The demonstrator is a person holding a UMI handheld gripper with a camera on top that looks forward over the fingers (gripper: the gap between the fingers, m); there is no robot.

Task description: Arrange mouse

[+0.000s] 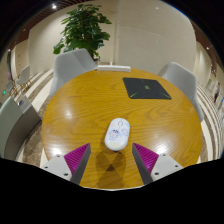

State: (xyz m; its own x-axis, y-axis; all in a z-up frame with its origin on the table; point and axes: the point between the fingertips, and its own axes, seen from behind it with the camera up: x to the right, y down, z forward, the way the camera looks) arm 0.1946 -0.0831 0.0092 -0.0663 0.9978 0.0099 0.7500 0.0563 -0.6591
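Observation:
A white computer mouse [118, 133] lies on the round wooden table [70, 110], just ahead of my fingers and between their lines. A black mouse pad [147, 88] lies on the table beyond the mouse, to the right. My gripper [112, 157] is open and empty, held low over the near part of the table. Its magenta pads [76, 156] stand wide apart, one to each side behind the mouse, not touching it.
Grey chairs stand round the table: one at the far left [72, 66], one at the right [180, 78], one at the near left [16, 122]. A green potted plant [84, 30] stands behind the table.

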